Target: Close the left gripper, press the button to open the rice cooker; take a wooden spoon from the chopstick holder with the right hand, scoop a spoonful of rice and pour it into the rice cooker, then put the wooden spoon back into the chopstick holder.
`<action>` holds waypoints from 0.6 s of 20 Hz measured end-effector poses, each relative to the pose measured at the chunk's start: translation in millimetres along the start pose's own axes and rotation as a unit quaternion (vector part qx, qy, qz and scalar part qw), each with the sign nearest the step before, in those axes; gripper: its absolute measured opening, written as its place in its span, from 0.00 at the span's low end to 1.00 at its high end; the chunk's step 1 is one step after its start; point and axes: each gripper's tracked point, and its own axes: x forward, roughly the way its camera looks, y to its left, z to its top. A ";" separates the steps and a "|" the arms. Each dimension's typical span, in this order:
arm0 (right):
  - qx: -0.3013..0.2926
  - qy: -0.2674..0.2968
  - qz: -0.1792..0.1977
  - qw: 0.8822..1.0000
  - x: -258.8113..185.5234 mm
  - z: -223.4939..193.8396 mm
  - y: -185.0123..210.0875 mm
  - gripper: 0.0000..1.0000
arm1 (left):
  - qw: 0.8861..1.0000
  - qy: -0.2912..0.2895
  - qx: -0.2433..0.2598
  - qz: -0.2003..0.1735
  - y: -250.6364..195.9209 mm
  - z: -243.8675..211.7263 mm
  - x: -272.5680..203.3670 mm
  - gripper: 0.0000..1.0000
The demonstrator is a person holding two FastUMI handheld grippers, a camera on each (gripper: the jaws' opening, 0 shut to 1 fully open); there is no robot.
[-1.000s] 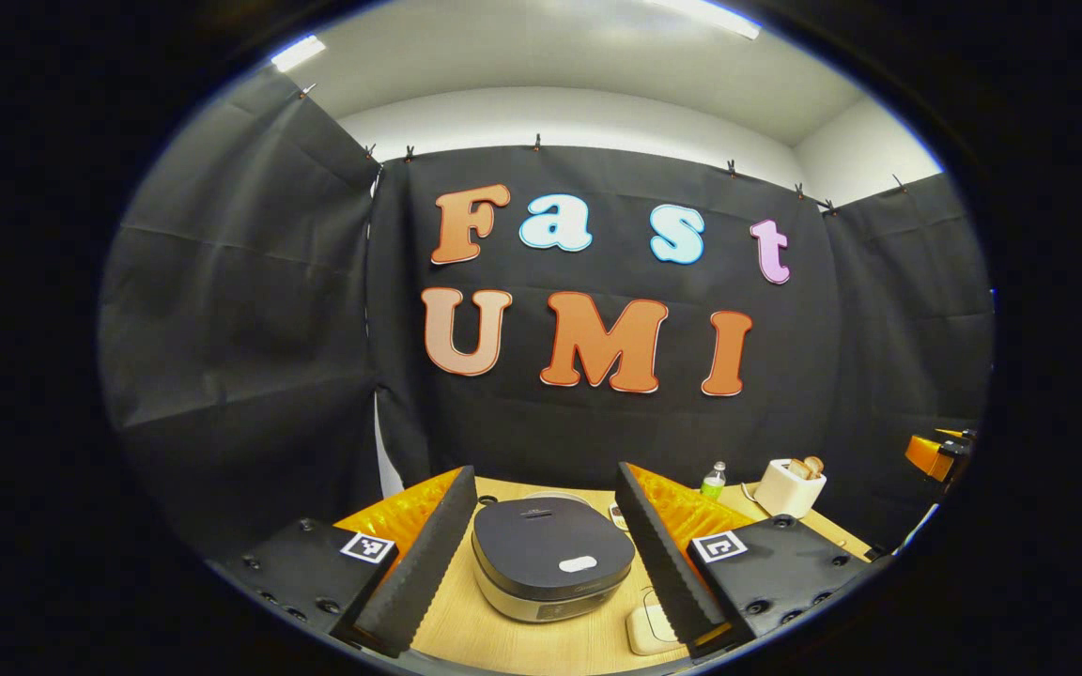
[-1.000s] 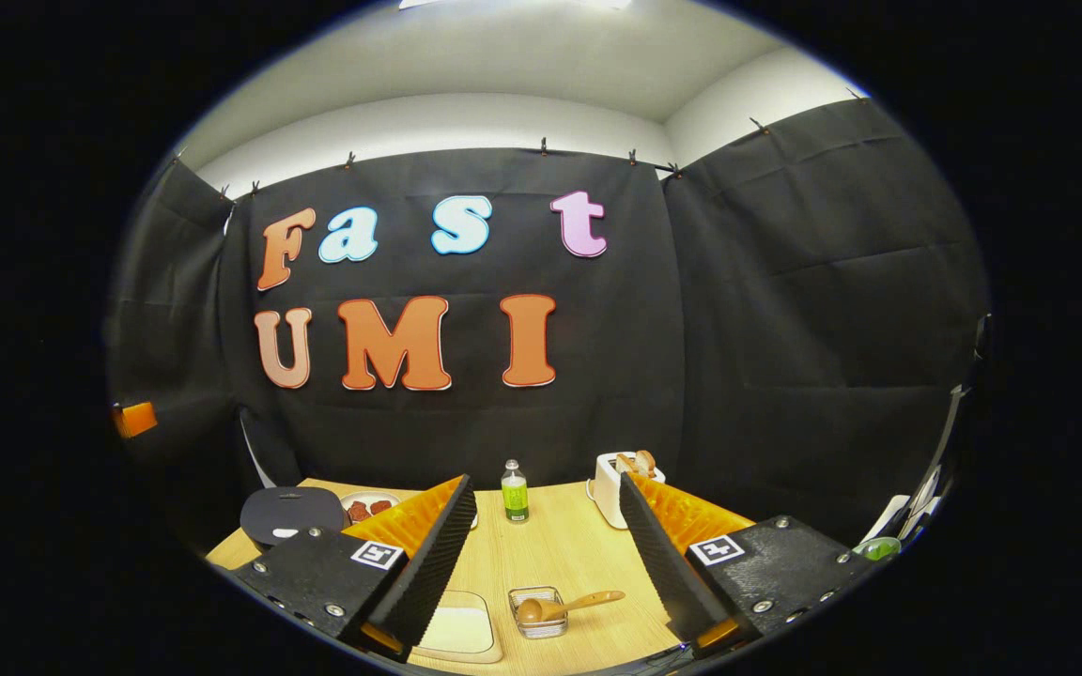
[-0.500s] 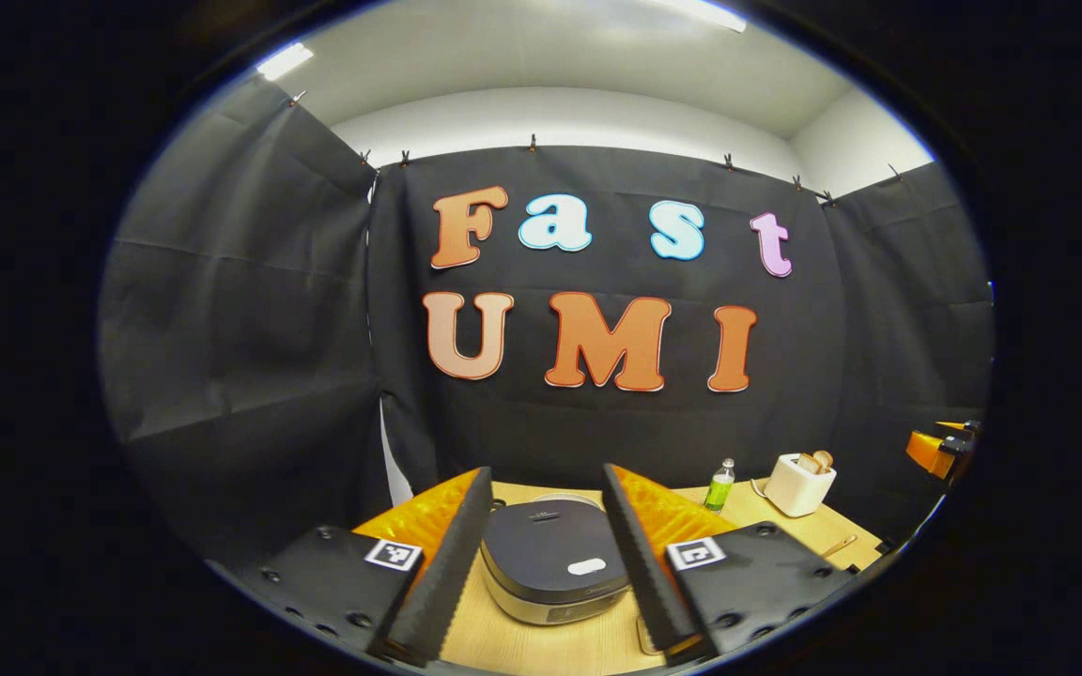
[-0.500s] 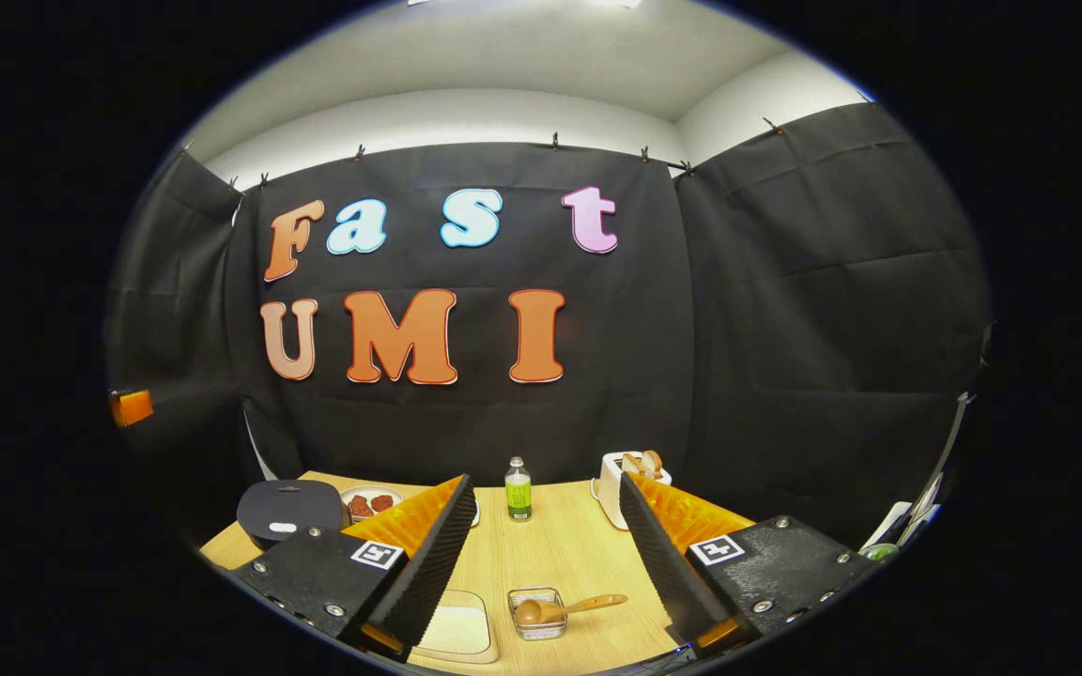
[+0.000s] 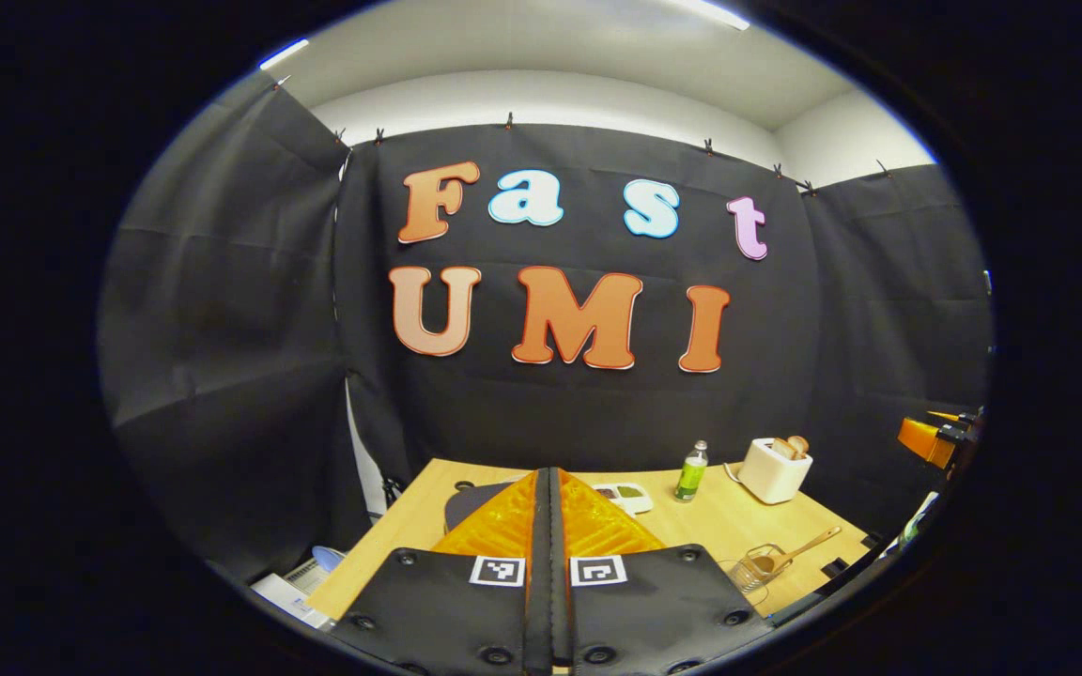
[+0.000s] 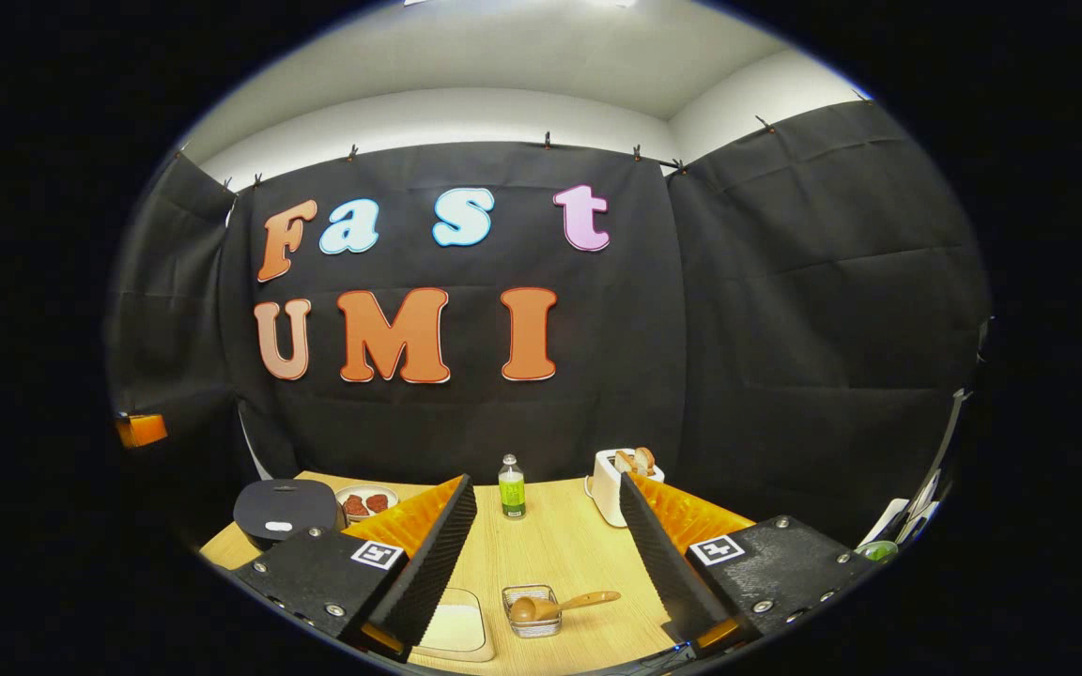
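My left gripper (image 5: 548, 488) has its two fingers pressed flat together with nothing between them, and it hangs above the wooden table (image 5: 738, 526), well short of the rice cooker (image 5: 468, 502), whose dark lid peeks out just left of the joined fingers. In the right gripper view that same cooker (image 6: 285, 509) sits at the far left of the table with its lid down and a pale button patch on the front of the lid. My right gripper (image 6: 548, 540) is spread wide and empty, held above the table's near edge. Between its fingers, close to me, stands the small clear chopstick holder (image 6: 532, 610) with the wooden spoon (image 6: 555, 606) lying in it, bowl inside and handle tilted out toward the right. Just left of the holder, partly behind the left finger, is a shallow container of white rice (image 6: 452, 627). Farther back I see a green bottle (image 6: 511, 488) standing upright mid-table, a white toaster (image 6: 618, 483) with bread slices poking out of it to its right, and a small plate of reddish food (image 6: 367, 500) beside the cooker. In the left gripper view the holder and spoon (image 5: 785, 556) sit off to the right near the table's edge.
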 end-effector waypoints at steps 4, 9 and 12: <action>0.007 0.005 0.000 1.000 3.2 -4.8 -1.1 0.95 | 0.999 0.048 -0.003 -0.018 -5.3 -43.2 38.1 0.04; 0.009 0.010 -0.005 1.000 12.4 -9.2 -5.9 0.95 | 0.993 0.113 -0.014 -0.027 -12.3 -99.3 86.1 0.04; 0.008 0.014 -0.016 1.000 14.8 -12.3 -16.6 0.95 | 0.988 0.152 -0.011 -0.024 -8.5 -137.9 107.8 0.00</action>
